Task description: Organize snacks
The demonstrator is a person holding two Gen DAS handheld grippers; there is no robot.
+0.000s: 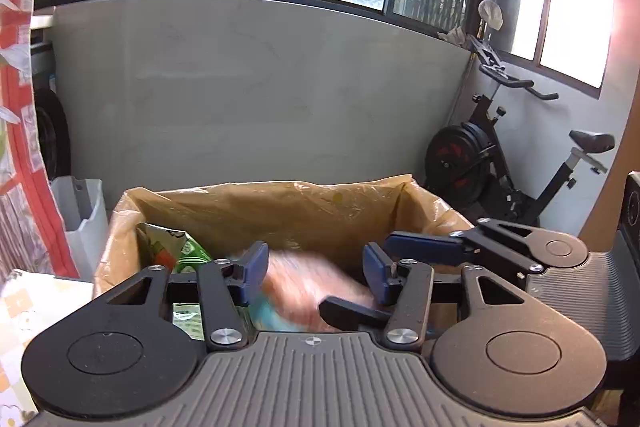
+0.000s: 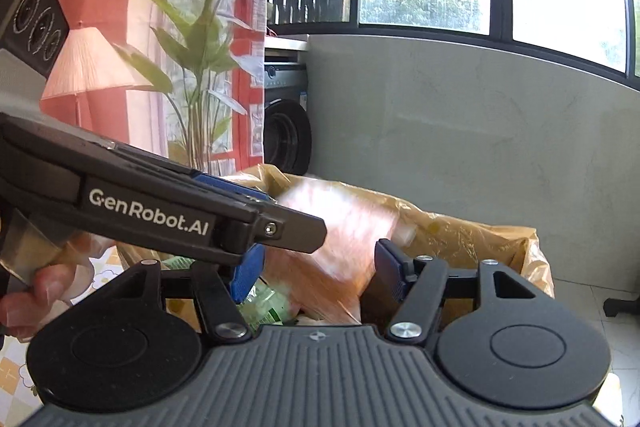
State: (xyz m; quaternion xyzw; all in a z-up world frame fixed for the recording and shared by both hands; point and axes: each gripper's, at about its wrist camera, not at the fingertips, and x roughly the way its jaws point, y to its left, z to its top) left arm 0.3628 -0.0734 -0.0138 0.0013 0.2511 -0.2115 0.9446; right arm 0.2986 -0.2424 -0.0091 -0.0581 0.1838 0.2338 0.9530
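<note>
Step in hand (judged): release of a blurred pale-orange plastic snack packet (image 1: 316, 291) over a box lined with yellow-brown plastic film (image 1: 280, 207).
Left wrist view, left gripper (image 1: 316, 273): blue pads apart, jaws parted; blurred packet between and beyond them, no pad seen pressing on it.
Left wrist view, right gripper (image 1: 404, 269): entering from the right over the box; opening not legible here.
Left wrist view, contents: green printed snack bag (image 1: 176, 251) already inside, at the left wall.
Right wrist view, right gripper (image 2: 316, 267): jaws spread, packet (image 2: 340, 239) ahead, contact unclear through blur.
Right wrist view, left gripper (image 2: 256, 223): crossing from the left, tip at the packet.
Next move (judged): withdrawal of both tools clear of the liner, then a fresh snack.
</note>
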